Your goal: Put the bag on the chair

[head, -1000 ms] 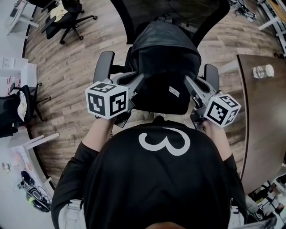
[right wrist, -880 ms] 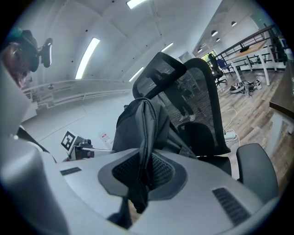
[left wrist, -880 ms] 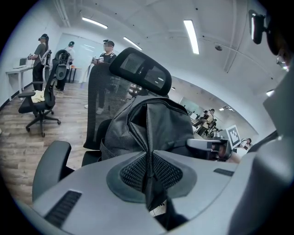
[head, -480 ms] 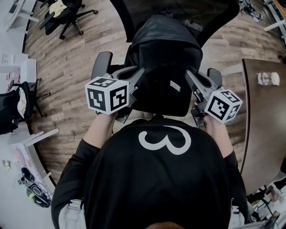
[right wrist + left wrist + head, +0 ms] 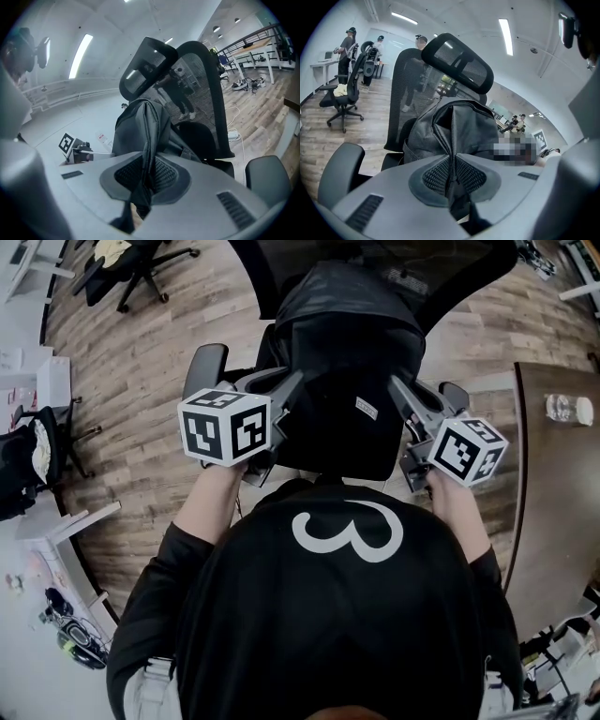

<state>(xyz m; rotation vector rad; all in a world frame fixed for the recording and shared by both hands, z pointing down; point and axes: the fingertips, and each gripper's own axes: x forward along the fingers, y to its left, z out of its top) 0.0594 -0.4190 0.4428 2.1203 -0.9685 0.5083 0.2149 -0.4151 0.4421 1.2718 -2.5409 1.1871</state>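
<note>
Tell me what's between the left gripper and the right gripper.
The black bag. In the head view it fills the gap between the left gripper and the right gripper; each gripper view shows jaws pinching its fabric.

Bag [image 5: 140, 136] fabric pinched in right gripper [image 5: 146, 176]

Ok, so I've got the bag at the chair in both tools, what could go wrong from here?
1. The left tool and right tool each pinch only a thin fold of the bag; one could slip and the bag would drop lopsided.
2. The bag hides the chair seat in the head view, so it may land too far forward and slump off, or snag an armrest.
</note>
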